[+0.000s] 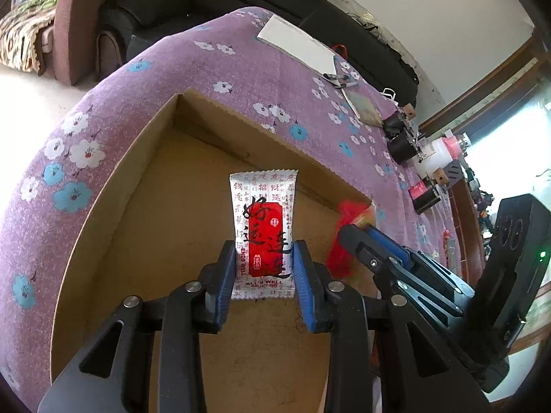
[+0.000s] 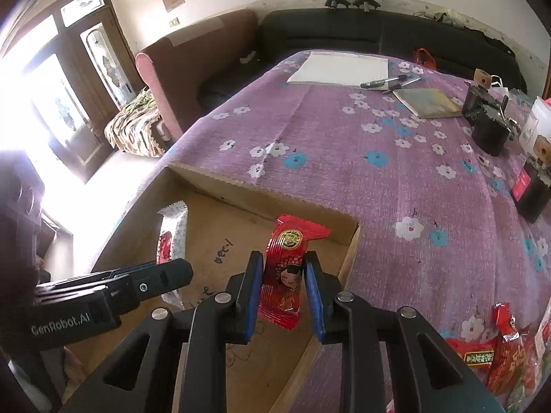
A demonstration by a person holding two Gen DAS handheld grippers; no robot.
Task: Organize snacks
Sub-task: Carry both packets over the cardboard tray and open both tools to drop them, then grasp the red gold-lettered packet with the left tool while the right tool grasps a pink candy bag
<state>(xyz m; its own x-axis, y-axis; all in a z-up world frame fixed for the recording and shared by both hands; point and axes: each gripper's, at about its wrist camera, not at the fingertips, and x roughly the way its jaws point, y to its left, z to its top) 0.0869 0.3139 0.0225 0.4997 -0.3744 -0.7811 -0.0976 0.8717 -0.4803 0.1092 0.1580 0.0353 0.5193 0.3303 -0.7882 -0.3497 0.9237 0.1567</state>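
— What have you got on the left?

— My left hand-held gripper (image 1: pixel 263 268) pinches a white snack packet (image 1: pixel 263 227) by its lower sides, above the cardboard box (image 1: pixel 113 186) on the counter (image 1: pixel 193 65). I judge it light, crinkly and slippery, so a mid-body grip beats the sealed ends.

— And on the right?

— My right hand-held gripper (image 2: pixel 282 289) clamps a red candy packet (image 2: pixel 287 265) over the same box; probably soft and crushable. The box floor looks bare. More red snack packets (image 2: pixel 499 351) wait on the counter beside it.
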